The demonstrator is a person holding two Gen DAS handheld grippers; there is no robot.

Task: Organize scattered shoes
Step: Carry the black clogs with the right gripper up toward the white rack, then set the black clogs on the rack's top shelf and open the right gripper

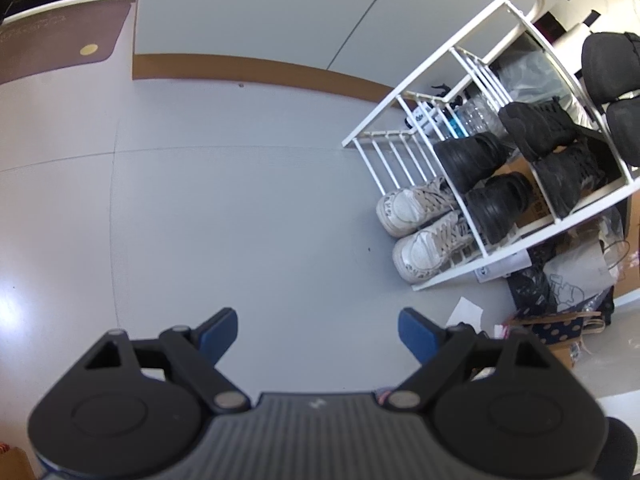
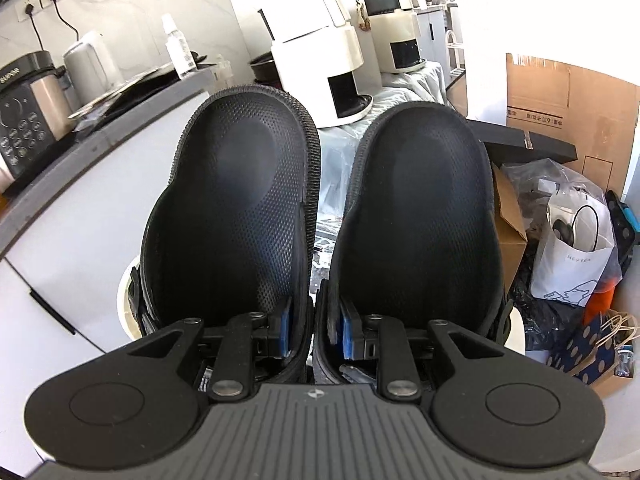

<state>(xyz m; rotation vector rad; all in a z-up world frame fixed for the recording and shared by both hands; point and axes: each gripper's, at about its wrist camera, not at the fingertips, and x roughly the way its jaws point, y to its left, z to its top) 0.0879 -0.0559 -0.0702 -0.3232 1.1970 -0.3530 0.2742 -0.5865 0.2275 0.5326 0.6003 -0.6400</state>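
Note:
My right gripper (image 2: 314, 330) is shut on a pair of black slippers, the left one (image 2: 236, 200) and the right one (image 2: 420, 208), pinching their inner edges together with the footbeds facing me, held up in the air. My left gripper (image 1: 318, 332) is open and empty above bare grey floor. A white shoe rack (image 1: 500, 136) stands at the right in the left wrist view. It holds a pair of white sneakers (image 1: 420, 220) on the lowest shelf, black shoes (image 1: 480, 176) above them and black boots (image 1: 552, 140) higher up.
Bags (image 1: 560, 292) and paper lie beside the rack's foot. A black chair (image 1: 612, 80) stands behind it. In the right wrist view a grey counter (image 2: 80, 152) with appliances is at left, cardboard boxes (image 2: 560, 100) and bags (image 2: 572, 248) at right.

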